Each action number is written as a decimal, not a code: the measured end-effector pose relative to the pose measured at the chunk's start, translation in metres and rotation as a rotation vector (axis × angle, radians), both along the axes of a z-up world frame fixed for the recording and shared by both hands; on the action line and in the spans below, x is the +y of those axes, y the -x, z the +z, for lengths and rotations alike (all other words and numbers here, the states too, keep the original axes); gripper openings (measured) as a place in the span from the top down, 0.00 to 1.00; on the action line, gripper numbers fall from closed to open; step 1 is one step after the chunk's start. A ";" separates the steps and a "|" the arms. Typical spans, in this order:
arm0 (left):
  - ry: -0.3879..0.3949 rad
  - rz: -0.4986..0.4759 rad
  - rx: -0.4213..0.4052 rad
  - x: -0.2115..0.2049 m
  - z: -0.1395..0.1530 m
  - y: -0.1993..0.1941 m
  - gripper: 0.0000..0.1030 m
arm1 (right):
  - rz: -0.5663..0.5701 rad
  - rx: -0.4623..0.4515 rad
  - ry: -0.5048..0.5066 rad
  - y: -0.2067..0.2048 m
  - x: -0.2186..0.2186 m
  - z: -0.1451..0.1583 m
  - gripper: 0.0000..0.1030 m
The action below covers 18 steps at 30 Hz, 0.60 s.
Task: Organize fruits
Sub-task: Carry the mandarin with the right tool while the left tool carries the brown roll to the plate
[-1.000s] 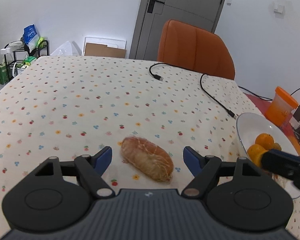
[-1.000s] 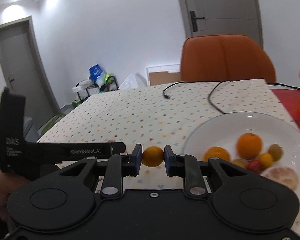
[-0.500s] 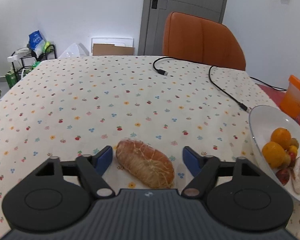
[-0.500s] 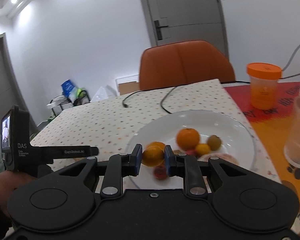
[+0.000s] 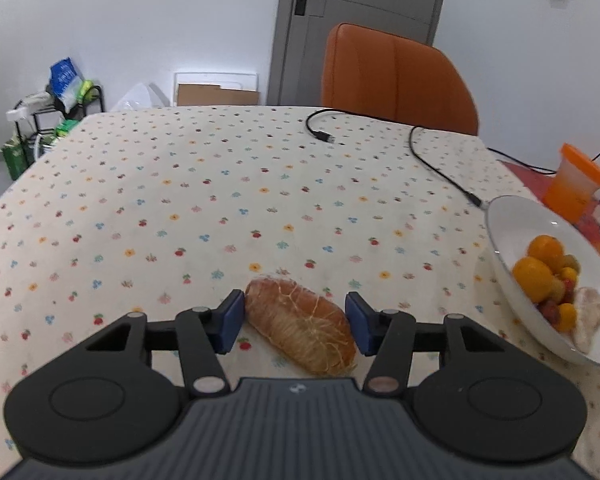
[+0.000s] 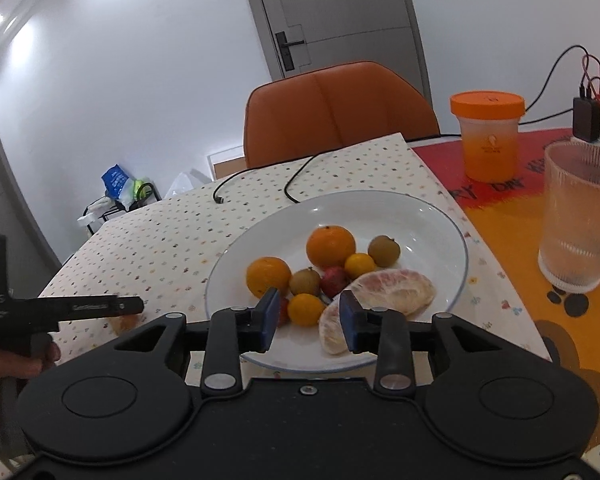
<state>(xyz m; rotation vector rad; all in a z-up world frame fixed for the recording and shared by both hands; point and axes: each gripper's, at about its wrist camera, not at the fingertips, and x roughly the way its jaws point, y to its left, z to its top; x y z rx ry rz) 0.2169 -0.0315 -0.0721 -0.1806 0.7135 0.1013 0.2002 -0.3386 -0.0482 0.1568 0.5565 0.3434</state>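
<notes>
A white plate (image 6: 440, 216) holds two oranges (image 6: 331, 246), small yellow-orange fruits (image 6: 306, 309), brownish round fruits, a red fruit and peeled pomelo segments (image 6: 392, 288). My right gripper (image 6: 308, 322) is open and empty just above the plate's near rim, with a small orange fruit lying between its fingers. My left gripper (image 5: 294, 322) is open, its fingers on either side of a brown wrapped pomelo piece (image 5: 300, 330) lying on the dotted tablecloth. The plate also shows at the right of the left wrist view (image 5: 500, 236).
A ribbed glass (image 6: 580, 216) and an orange-lidded cup (image 6: 488, 136) stand right of the plate on an orange mat. Black cables (image 5: 432, 160) lie across the far tablecloth. An orange chair (image 5: 396, 76) stands behind the table. The left hand-held gripper (image 6: 60, 308) shows in the right wrist view.
My right gripper carried the small orange fruit over the plate and opened; the fruit now lies in the plate. My left gripper moved closer around the wrapped pomelo piece.
</notes>
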 end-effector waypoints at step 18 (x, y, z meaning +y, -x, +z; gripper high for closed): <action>0.000 -0.160 -0.101 -0.050 0.037 0.000 0.48 | -0.033 -0.015 -0.016 0.005 -0.018 0.002 0.64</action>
